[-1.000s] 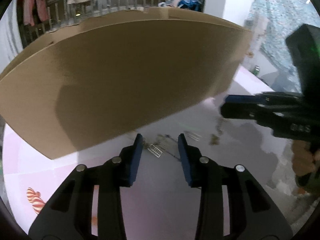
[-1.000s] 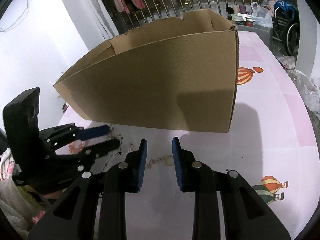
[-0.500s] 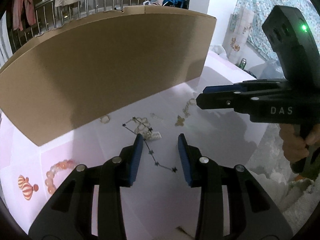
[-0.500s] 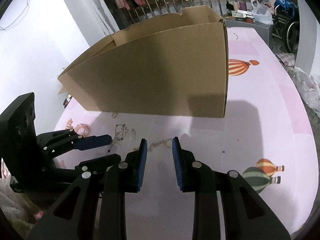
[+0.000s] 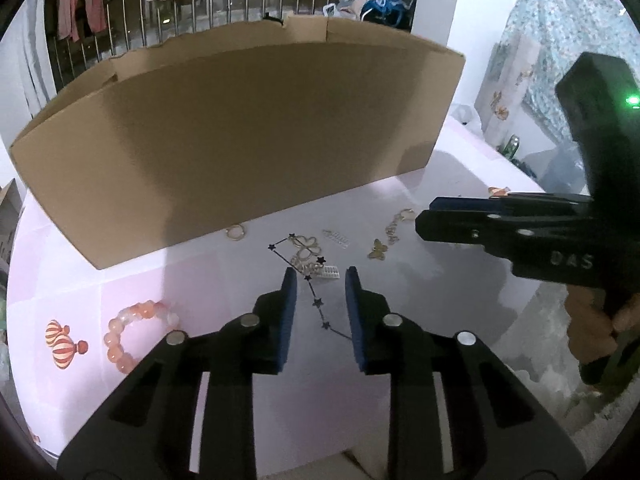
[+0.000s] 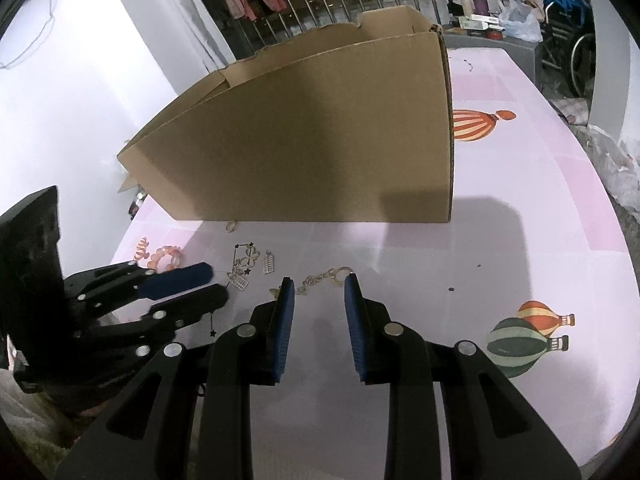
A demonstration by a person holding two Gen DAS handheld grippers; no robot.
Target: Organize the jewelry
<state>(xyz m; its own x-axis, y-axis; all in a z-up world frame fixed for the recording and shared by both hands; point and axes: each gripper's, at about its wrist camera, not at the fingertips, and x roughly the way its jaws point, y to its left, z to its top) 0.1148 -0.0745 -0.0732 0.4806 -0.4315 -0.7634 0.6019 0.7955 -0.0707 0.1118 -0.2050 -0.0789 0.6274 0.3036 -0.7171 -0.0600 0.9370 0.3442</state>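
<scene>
Left hand-held gripper (image 5: 320, 276) hovers released over a black star-link chain (image 5: 318, 302) on the pink balloon-print bench (image 5: 200, 280), jaws just narrowed, nothing pinched. Right hand-held gripper (image 6: 320, 284) is also released, empty, near a gold keyring chain (image 6: 324, 278). Pink bead bracelet (image 5: 134, 326) lies left; the tall brown cardboard box (image 5: 240, 136) stands behind the jewelry.

A tall cardboard box (image 6: 320, 136) stands on the pink balloon-print table (image 6: 560, 208). In front of the box's near wall, small jewelry lies scattered: a gold chain (image 6: 324, 278) nearest the right gripper (image 6: 320, 284), whose blue-padded jaws stand apart with nothing between them. Farther left of the box's front lie a star chain (image 6: 244, 258) and a pink bead bracelet (image 6: 168, 258), beside the left gripper (image 6: 206, 286).
</scene>
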